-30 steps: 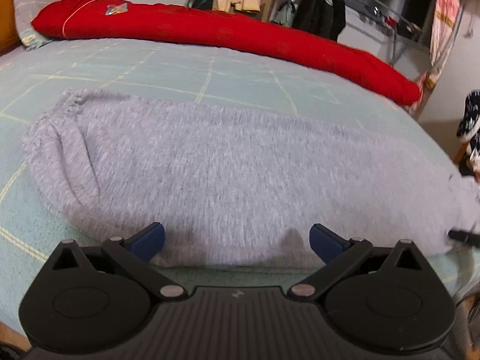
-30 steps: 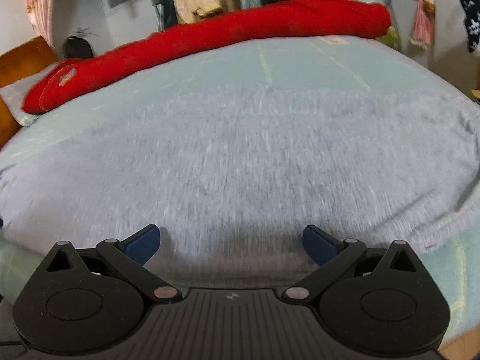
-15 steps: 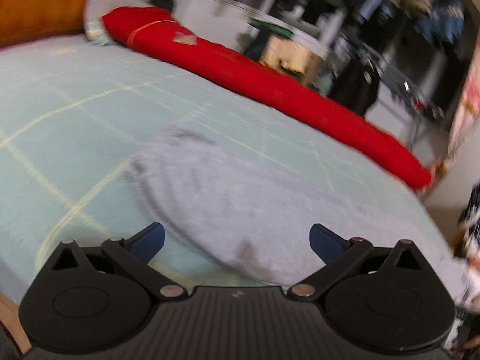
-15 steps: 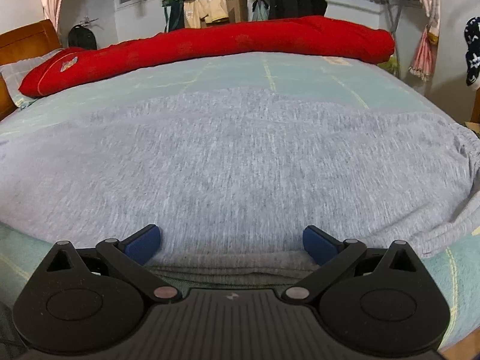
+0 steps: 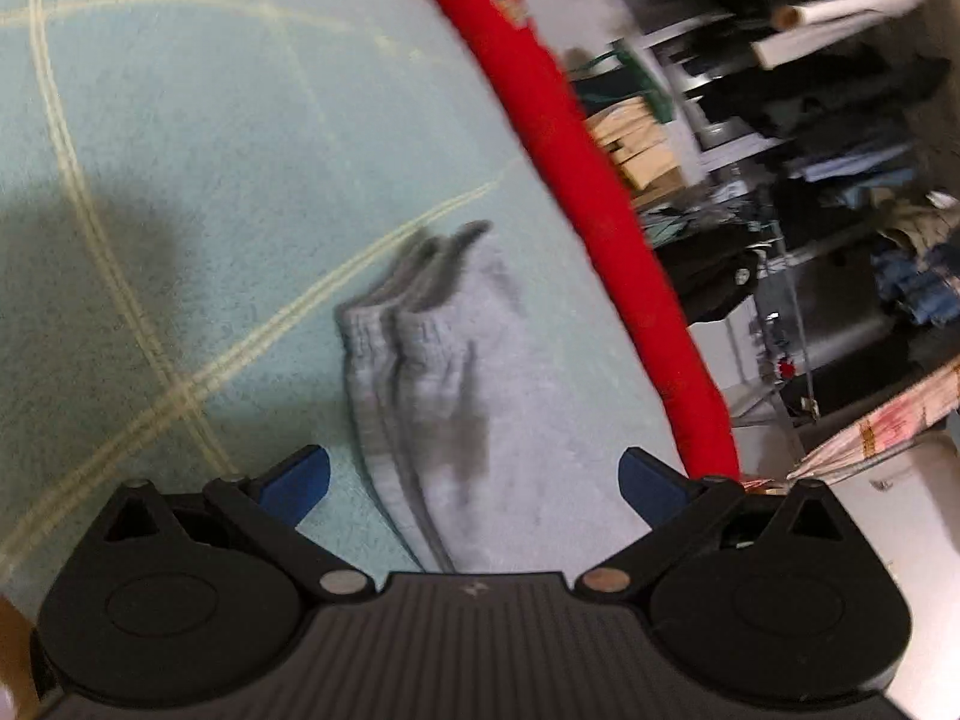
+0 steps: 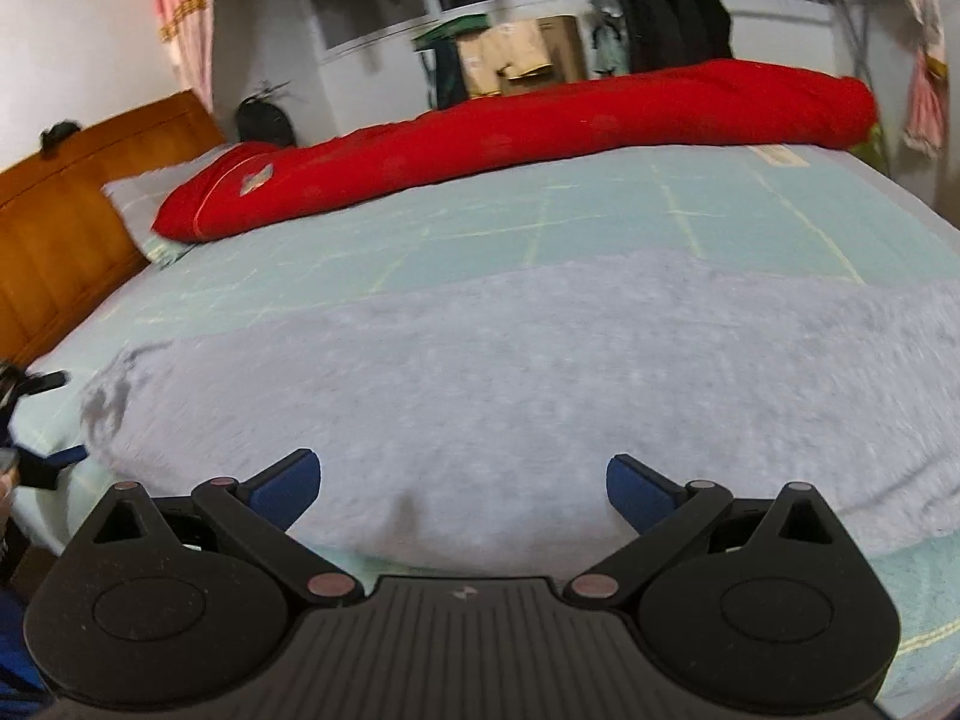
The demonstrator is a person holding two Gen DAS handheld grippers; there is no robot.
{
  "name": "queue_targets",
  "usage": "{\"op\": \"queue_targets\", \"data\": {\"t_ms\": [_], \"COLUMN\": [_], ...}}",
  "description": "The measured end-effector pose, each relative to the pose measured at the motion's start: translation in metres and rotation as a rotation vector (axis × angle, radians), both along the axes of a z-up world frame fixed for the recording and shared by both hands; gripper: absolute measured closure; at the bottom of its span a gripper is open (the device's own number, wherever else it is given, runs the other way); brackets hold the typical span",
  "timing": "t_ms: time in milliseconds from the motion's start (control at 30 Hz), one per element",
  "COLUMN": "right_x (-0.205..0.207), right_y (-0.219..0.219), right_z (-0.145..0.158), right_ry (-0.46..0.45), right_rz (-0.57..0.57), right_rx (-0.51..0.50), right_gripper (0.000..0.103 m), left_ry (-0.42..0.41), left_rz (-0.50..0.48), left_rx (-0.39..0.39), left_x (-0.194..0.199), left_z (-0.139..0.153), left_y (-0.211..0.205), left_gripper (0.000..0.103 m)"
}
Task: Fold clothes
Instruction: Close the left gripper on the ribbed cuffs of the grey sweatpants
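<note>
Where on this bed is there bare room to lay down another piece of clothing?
A bare strip of green sheet runs between the grey garment and the red quilt. More bare sheet lies beyond the garment's cuffed end, toward the pillow. The near edge is crowded: the garment fills it under the open right claw.

Grey garment (image 6: 540, 372) flat on bed (image 6: 600, 222)

Left gripper (image 5: 474, 483), right gripper (image 6: 459, 483) — black ribbed housings, round pivot discs, silver screws, blue pads; possibly a blue sleeve (image 6: 18, 654) at 8 o'clock.
</note>
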State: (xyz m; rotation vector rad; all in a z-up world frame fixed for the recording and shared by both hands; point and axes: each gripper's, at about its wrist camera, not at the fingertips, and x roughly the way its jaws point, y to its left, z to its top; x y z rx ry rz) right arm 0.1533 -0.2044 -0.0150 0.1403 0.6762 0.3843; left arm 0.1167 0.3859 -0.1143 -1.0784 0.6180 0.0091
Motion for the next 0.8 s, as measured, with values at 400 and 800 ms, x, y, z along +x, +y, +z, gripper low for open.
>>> {"op": "queue_targets", "data": {"t_ms": [400, 800], "right_x": [0.003, 0.008], "right_y": [0.017, 0.030], "right_z": [-0.002, -0.009], "right_ry": [0.027, 0.065], "right_rz": [-0.006, 0.030], "right_rx": [-0.049, -0.028], "right_gripper": [0.000, 0.000], "left_ry": [-0.051, -0.118], "left_rz": [-0.012, -0.081], "left_rx": [0.069, 0.055], "left_x": [0.044, 0.036], "left_z": [0.001, -0.007], "left_y": [0.007, -0.001], "left_gripper": [0.001, 0.001]}}
